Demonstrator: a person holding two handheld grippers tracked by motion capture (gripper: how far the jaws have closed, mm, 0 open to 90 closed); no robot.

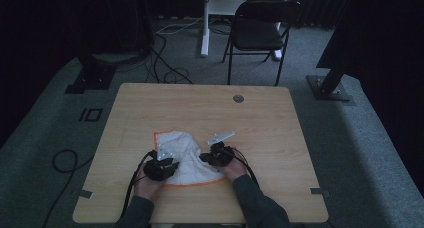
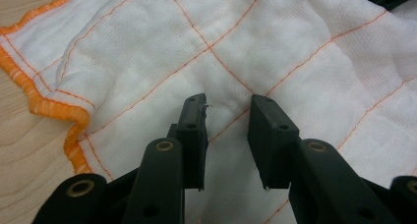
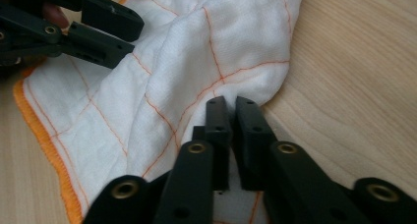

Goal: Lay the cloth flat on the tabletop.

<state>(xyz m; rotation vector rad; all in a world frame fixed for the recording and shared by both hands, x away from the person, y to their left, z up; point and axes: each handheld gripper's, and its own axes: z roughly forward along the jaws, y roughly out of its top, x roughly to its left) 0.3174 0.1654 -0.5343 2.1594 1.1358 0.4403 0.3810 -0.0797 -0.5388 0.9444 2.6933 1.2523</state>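
While the white cloth (image 1: 186, 158) with its orange hem lies rumpled on the near half of the wooden table (image 1: 260, 118), the left gripper (image 2: 227, 117) rests over the cloth's left part, jaws parted with bare fabric between them and nothing pinched. The right gripper (image 3: 230, 111) sits at the cloth's right edge, jaws nearly together, nipping a fold of the cloth

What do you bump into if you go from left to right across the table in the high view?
Bare table → left gripper on the cloth's left part → white cloth with orange edge → right gripper at the cloth's right edge → bare table again.
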